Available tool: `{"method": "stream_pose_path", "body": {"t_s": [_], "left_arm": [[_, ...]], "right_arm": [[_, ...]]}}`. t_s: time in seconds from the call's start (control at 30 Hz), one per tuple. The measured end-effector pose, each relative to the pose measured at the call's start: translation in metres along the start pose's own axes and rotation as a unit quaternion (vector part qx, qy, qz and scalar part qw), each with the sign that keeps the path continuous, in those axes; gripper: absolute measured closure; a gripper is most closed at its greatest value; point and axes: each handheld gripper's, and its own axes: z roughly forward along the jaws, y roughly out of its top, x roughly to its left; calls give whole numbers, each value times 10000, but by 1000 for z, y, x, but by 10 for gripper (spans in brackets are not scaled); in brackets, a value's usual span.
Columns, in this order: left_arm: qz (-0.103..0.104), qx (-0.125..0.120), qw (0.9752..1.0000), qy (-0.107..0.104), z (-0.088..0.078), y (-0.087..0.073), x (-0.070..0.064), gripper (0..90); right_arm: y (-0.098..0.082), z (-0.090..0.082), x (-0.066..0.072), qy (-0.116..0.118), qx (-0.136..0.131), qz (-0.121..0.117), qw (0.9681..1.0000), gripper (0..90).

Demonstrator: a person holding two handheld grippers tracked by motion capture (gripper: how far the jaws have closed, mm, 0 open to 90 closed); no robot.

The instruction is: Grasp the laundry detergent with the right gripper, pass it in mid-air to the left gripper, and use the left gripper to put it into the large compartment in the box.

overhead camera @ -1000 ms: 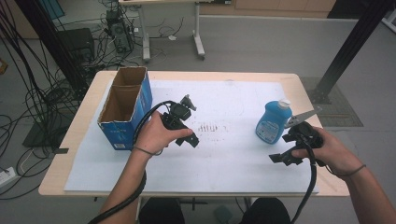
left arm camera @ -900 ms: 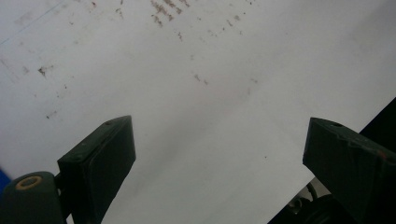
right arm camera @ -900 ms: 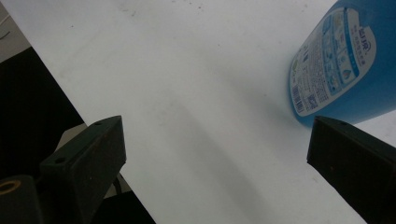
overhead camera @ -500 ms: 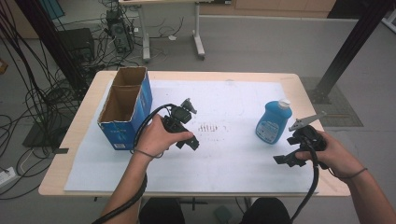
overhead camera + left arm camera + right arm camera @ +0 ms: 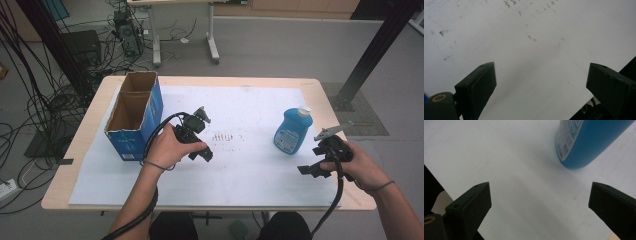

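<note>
On a wooden table (image 5: 90, 112) covered with a smudged white sheet (image 5: 250, 170), the right gripper (image 5: 540, 205) is spread wide and empty near an upright, rounded blue plastic bottle (image 5: 292, 131) with a white cap and unreadable label, while the left gripper (image 5: 541, 86), likewise wide and empty, hovers beside an open blue cardboard box (image 5: 131, 120).

A lab: cable bundles (image 5: 45, 90) on grey floor; computer tower (image 5: 126, 30); paper-covered table (image 5: 90, 107).
</note>
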Motion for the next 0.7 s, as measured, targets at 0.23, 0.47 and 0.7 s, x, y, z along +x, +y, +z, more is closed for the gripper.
{"method": "stream_pose_path", "body": {"t_s": [0.23,0.47,0.7], "left_arm": [[-19,2,10000,14,0,-1,2,95],[-49,2,10000,0,2,0,3,95],[-87,22,10000,-3,3,1,4,95]], "right_arm": [[-8,9,-9,-42,18,116,9999,47],[-13,17,-18,-134,-140,104,9998,48],[-17,24,-25,-218,-265,86,9994,47]]}}
